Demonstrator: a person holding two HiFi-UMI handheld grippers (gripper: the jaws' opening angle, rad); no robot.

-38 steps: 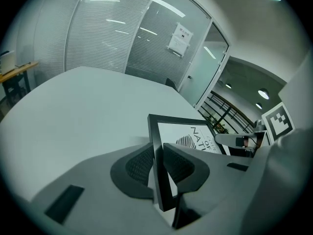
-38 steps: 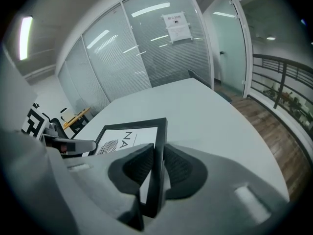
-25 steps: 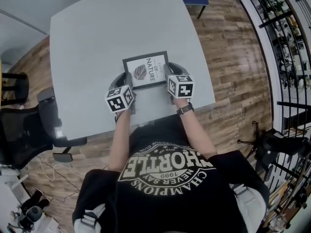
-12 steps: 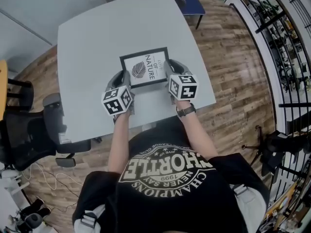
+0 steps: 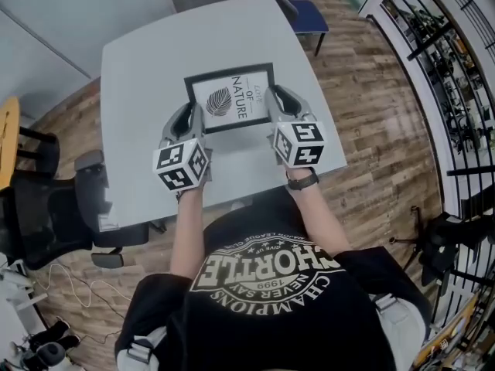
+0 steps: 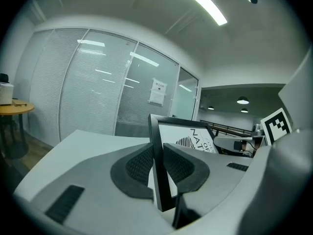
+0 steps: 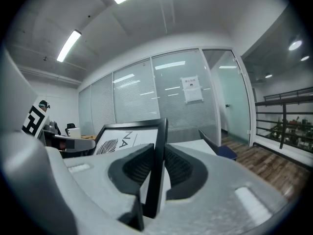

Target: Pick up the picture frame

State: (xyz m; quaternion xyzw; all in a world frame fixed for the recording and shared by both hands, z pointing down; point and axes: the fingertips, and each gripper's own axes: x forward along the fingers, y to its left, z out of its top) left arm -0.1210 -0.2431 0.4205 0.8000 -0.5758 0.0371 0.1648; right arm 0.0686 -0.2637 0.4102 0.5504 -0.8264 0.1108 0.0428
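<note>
The picture frame (image 5: 230, 98) has a black border round a white print with a leaf and lettering. It hangs in the air above the grey table (image 5: 147, 60), held level between both hands. My left gripper (image 5: 191, 120) is shut on the picture frame's left edge (image 6: 157, 165). My right gripper (image 5: 276, 105) is shut on the opposite edge (image 7: 157, 170). In each gripper view the black edge stands upright between the dark ribbed pads (image 6: 142, 163), and the printed face (image 7: 124, 141) shows beyond them.
A blue chair (image 5: 305, 14) stands past the table's far right corner. A black office chair (image 5: 54, 215) sits at the left near the table's front edge. A black railing (image 5: 448, 68) runs along the right over the wooden floor. Glass partition walls (image 7: 186, 97) enclose the room.
Both grippers have risen with the picture frame, which has left the table top and now appears larger and higher in the head view.
</note>
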